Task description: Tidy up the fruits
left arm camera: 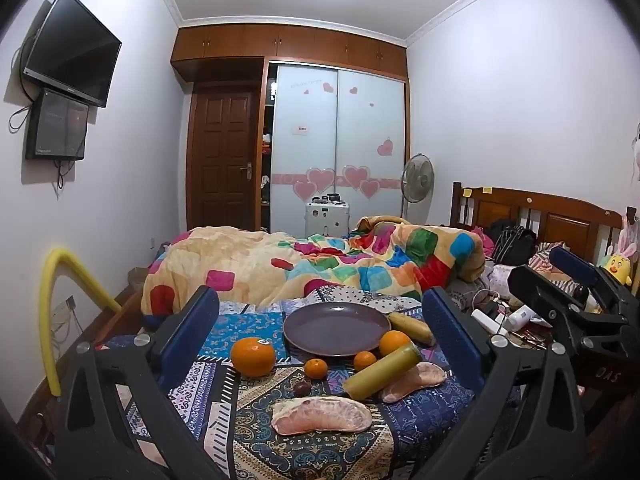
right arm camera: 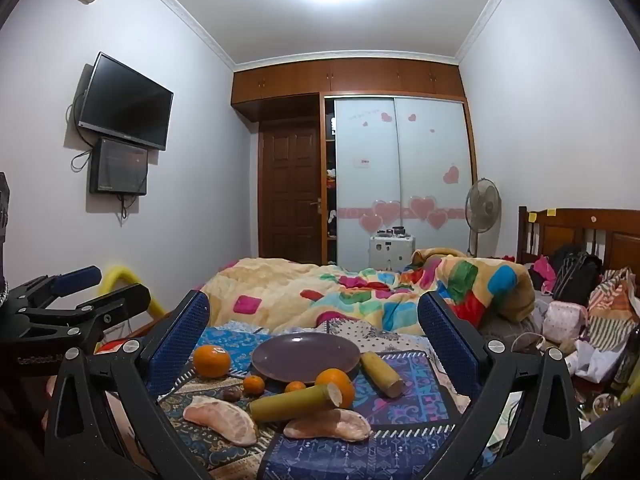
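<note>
An empty purple plate [left arm camera: 337, 329] [right arm camera: 306, 356] sits on a patterned cloth [left arm camera: 304, 452]. Around it lie a large orange [left arm camera: 253, 356] [right arm camera: 212, 361], another orange [left arm camera: 394, 343] [right arm camera: 335, 384], two small tangerines [left arm camera: 316, 368] [left arm camera: 365, 360], two sugarcane pieces [left arm camera: 382, 376] [left arm camera: 412, 327], two pomelo segments [left arm camera: 322, 415] [left arm camera: 414, 376] and a small dark fruit [left arm camera: 301, 389]. My left gripper [left arm camera: 320, 344] is open and empty, before the fruits. My right gripper [right arm camera: 312, 356] is open and empty too; it also shows at the left wrist view's right edge [left arm camera: 568, 280].
A bed with a colourful quilt [left arm camera: 320, 264] lies behind the cloth. Clutter, bags and cables [right arm camera: 580, 320] sit at the right by the headboard. A yellow foam tube [left arm camera: 60, 312] stands at the left. A wardrobe, door and fan stand at the far wall.
</note>
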The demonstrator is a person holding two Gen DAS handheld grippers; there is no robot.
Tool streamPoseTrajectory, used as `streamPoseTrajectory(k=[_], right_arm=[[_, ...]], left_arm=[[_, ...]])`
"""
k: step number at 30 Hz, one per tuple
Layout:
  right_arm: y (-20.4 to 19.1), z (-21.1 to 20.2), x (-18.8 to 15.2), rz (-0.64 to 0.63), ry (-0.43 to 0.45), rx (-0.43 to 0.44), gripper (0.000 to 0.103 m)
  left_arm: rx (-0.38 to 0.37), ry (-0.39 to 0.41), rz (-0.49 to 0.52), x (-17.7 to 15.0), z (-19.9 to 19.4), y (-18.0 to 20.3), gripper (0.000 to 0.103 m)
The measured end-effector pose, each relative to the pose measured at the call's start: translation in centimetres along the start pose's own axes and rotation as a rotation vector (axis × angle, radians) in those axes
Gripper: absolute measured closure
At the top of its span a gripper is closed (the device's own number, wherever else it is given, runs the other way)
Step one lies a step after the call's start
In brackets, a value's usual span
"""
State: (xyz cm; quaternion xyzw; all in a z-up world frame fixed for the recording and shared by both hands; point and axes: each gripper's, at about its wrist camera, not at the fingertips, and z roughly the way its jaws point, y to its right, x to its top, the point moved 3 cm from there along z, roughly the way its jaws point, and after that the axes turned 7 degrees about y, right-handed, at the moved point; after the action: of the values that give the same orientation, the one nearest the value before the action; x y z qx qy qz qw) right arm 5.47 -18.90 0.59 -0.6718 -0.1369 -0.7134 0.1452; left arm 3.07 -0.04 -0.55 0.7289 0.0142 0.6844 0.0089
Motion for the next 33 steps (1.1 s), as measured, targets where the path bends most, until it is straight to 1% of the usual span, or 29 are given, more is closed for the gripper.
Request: streamPoseTrajectory(k=[1, 3, 6, 12, 14, 31, 33], right_arm=[[-0.02, -0.02, 0.01, 0.000, 0.004, 0.001, 0.000], [-0.04, -0.02, 0.03, 0.001, 0.005, 0.001, 0.000], [-0.07, -0.01, 0.01, 0.002, 0.004, 0.000, 0.000], [-0.15, -0.07, 0.07, 0.003, 0.005, 0.001, 0.000], [-0.19, -0.09, 0.09, 0.003, 0.006, 0.000, 0.000], [-0.04, -0.14, 0.00, 0.007, 0.006, -0.002, 0.000], [-0.52, 0.20, 0.22, 0.009, 0.005, -0.002, 0.000]], left_arm=[[-0.003, 0.018, -0.016, 0.04, -0.09, -0.07, 0.000], [0.004, 0.023, -0.012, 0.07, -0.14, -0.11, 0.000], [-0.005, 0.014, -0.012, 0.05, 0.06, -0.05, 0.000], [0.003, 0.018, -0.007, 0.18, 0.41, -0.05, 0.000], [-0.001, 0.021, -0.007, -0.19, -0.22, -0.02, 0.000], [-0.004, 0.022, -0.005, -0.06, -0.01, 0.22, 0.000], [-0.004, 0.022, -0.006, -0.07, -0.01, 0.18, 0.000]])
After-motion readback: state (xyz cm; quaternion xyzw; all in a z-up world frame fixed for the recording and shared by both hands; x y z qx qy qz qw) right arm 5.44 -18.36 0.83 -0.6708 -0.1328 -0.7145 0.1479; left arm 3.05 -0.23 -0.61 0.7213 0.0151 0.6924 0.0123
